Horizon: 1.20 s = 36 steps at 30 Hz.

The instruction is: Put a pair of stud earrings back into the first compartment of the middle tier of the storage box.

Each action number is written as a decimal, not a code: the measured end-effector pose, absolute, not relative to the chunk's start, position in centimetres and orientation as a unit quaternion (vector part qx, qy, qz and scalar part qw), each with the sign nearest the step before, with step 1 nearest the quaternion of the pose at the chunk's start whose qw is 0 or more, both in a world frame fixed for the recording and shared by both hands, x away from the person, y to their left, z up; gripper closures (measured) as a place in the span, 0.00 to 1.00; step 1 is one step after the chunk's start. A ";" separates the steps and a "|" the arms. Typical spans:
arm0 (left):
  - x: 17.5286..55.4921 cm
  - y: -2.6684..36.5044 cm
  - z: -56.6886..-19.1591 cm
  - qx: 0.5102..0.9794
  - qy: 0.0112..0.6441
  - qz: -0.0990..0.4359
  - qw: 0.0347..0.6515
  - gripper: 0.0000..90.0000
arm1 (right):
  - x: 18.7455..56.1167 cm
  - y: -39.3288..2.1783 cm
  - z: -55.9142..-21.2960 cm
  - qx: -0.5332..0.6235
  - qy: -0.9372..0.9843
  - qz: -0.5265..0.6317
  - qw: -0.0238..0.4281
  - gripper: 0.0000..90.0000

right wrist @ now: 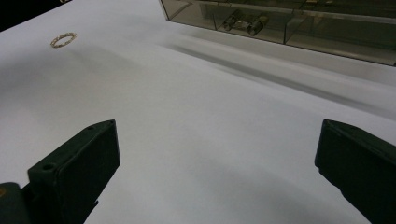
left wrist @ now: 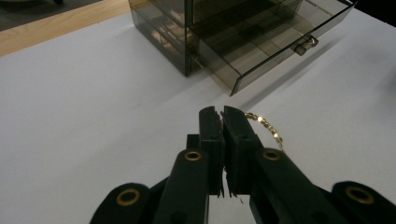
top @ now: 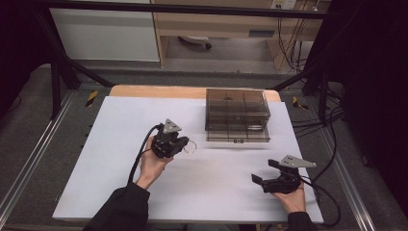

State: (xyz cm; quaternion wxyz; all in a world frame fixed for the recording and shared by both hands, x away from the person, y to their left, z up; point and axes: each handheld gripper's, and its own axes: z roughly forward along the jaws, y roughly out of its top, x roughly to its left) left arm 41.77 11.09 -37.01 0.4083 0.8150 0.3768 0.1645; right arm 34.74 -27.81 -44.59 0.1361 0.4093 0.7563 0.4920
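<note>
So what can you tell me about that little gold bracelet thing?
The gold bracelet is a thin chain of small shiny links, metal by its look, curved into a loop. The left gripper has its black fingers shut on one part, and the rest sticks out to the side above the white table. It hangs just in front of the smoky clear drawer box, whose drawer is pulled open.

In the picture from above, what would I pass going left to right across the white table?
Left gripper, shut on a gold bracelet → smoky clear drawer box, set farther back → right gripper, jaws open and empty.
</note>
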 end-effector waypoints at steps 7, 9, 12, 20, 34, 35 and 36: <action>42.6 9.6 -36.2 0.816 0.369 0.163 0.415 0.96 | 34.7 -27.8 -44.6 0.409 0.757 0.491 0.135 0.01; 42.8 9.3 -36.0 0.816 0.368 0.161 0.416 0.96 | 34.7 -27.8 -44.6 0.409 0.757 0.491 0.135 0.01; 43.0 8.5 -35.8 0.818 0.364 0.163 0.415 0.96 | 34.7 -27.8 -44.6 0.409 0.758 0.490 0.135 0.01; 44.3 6.7 -35.6 0.821 0.361 0.162 0.412 0.96 | 34.7 -27.8 -44.6 0.409 0.757 0.491 0.135 0.01; 46.8 5.2 -35.9 0.820 0.371 0.162 0.404 0.96 | 34.7 -27.8 -44.6 0.407 0.759 0.490 0.136 0.01; 47.0 5.2 -35.9 0.820 0.371 0.162 0.405 0.96 | 34.7 -27.8 -44.6 0.407 0.759 0.489 0.136 0.01; 47.1 5.1 -36.0 0.819 0.372 0.162 0.406 0.96 | 34.7 -27.8 -44.6 0.407 0.759 0.489 0.136 0.01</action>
